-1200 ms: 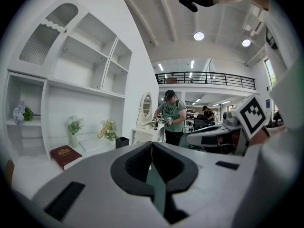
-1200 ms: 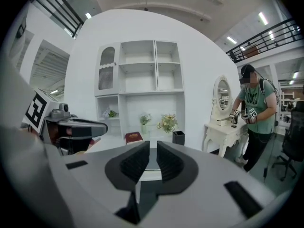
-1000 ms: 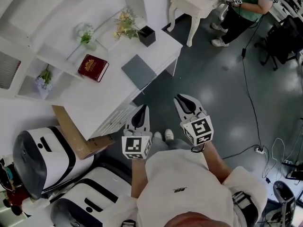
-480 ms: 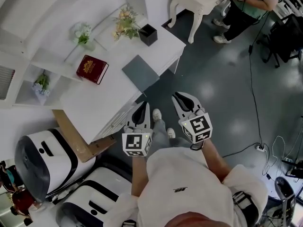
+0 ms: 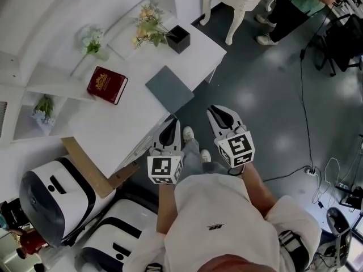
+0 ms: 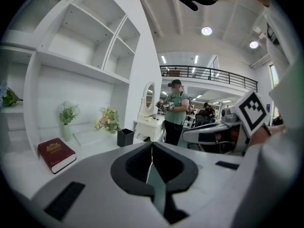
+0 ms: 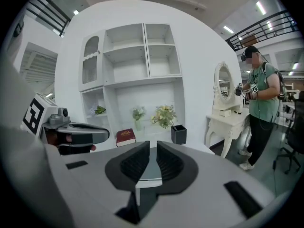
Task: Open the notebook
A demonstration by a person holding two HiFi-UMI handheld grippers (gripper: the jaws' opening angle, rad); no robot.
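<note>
Notebook [image 7: 148,167] partly behind right tool [image 7: 152,145]

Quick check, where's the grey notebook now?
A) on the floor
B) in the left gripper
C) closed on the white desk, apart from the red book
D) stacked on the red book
C: the grey notebook lies closed on the white desk, a gap away from the red book.

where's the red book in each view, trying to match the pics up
Head view: the red book lies upper left, on the white desk.
Left gripper view: low at the left edge.
Right gripper view: small, just left of centre.
Shared landmark: the black square holder beside the yellow flowers, seen in all three.
</note>
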